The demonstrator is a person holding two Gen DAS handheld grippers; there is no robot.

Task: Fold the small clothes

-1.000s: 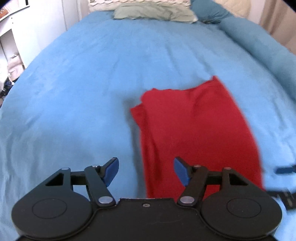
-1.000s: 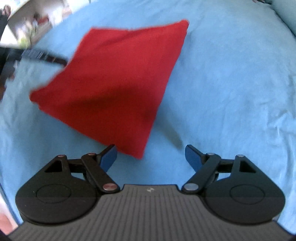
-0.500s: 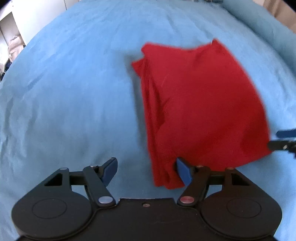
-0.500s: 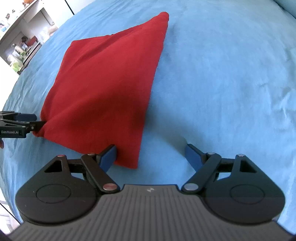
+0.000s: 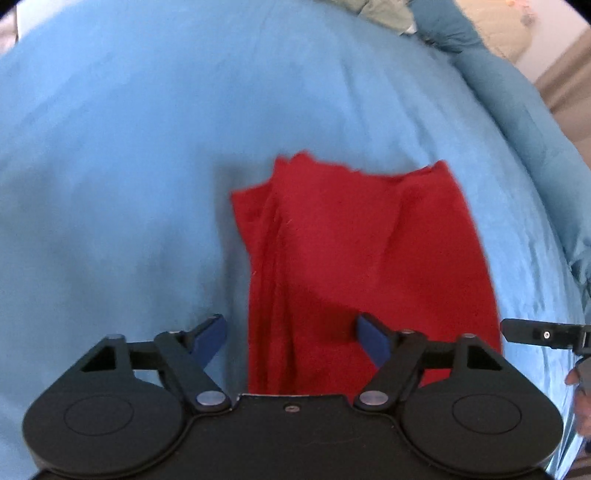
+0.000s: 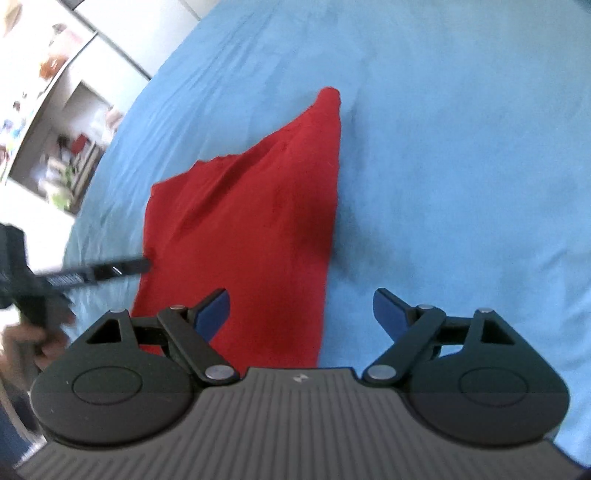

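The left hand-held gripper (image 5: 291, 338) hung released over the near left corner of the red garment (image 5: 354, 266); its jaws had just been spreading wider, and the bunched left edge of the cloth lay below the gap, pinched by neither blue pad. Straddling that edge, it looked set to take up the corner for another fold.

The right hand-held gripper (image 6: 301, 314) was likewise released, its jaws apart, with the garment's right edge running between them and nothing clamped. In the left wrist view, its dark finger reached in from 3 o'clock, just beside the cloth's right border.

The red garment (image 6: 258, 229) lay at the centre of the blue bedspread (image 5: 129, 166), already doubled over into a rough oblong with layered folds along its left side, probably flattened there so both near corners could be gripped together. Pillows (image 5: 384, 14) sat far off toward 1 o'clock at the head of the bed.
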